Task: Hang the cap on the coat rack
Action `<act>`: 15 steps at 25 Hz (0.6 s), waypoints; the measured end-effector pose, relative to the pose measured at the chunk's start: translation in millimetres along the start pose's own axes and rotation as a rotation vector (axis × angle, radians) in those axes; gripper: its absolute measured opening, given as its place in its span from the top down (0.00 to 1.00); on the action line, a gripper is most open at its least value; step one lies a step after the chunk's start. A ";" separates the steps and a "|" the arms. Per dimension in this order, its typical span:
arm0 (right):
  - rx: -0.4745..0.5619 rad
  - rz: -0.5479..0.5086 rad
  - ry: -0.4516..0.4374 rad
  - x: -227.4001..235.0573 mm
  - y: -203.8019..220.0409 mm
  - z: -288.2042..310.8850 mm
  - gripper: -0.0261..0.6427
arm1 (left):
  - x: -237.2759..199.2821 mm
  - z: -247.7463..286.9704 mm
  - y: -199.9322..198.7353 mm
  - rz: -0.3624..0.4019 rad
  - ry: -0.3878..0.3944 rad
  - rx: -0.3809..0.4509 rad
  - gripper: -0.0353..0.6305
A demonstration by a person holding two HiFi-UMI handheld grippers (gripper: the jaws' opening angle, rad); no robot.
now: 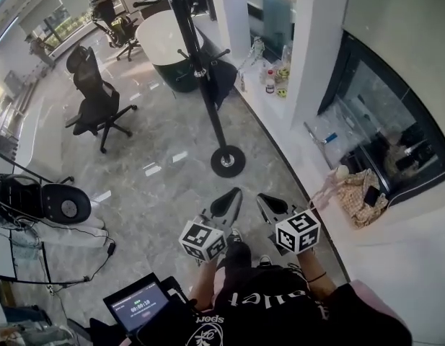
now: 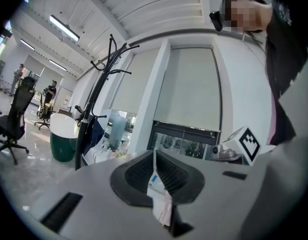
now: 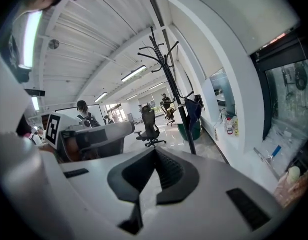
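The left gripper (image 1: 231,195) and the right gripper (image 1: 265,200) are both held with jaws together and nothing between them, pointed toward the coat rack (image 1: 205,85). No cap can be made out for certain. A soft pink-beige bundle (image 1: 354,195) on the ledge (image 1: 413,225) at the right may be it. A cap is judged light and floppy, best taken by its stiffer brim.

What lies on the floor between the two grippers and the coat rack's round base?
Nothing. In the head view, only bare glossy floor separates the left gripper and right gripper from the coat rack's round base.
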State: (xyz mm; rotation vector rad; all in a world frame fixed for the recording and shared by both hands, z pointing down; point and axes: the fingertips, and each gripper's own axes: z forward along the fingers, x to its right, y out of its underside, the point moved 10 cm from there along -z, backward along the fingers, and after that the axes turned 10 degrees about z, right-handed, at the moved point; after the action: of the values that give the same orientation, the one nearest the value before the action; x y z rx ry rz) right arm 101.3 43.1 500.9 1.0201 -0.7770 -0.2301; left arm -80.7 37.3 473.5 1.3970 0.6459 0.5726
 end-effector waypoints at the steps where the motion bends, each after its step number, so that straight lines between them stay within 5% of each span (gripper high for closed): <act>1: -0.005 0.000 -0.004 1.6 5.2 -11.6 0.94 | 14.6 -2.7 3.8 -0.004 -0.004 -0.004 0.94; 7: -0.012 0.011 -0.038 0.1 29.2 -59.3 0.94 | 78.9 -19.7 15.9 0.000 -0.010 -0.042 0.94; 15: 0.010 0.005 -0.076 -12.3 37.7 -85.5 0.94 | 113.2 -42.2 9.6 0.037 -0.031 -0.048 0.94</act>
State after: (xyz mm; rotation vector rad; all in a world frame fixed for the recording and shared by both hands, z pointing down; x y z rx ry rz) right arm 143.8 127.2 501.9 1.0230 -0.8506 -0.2620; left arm -30.9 147.8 472.2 1.3728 0.5790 0.5908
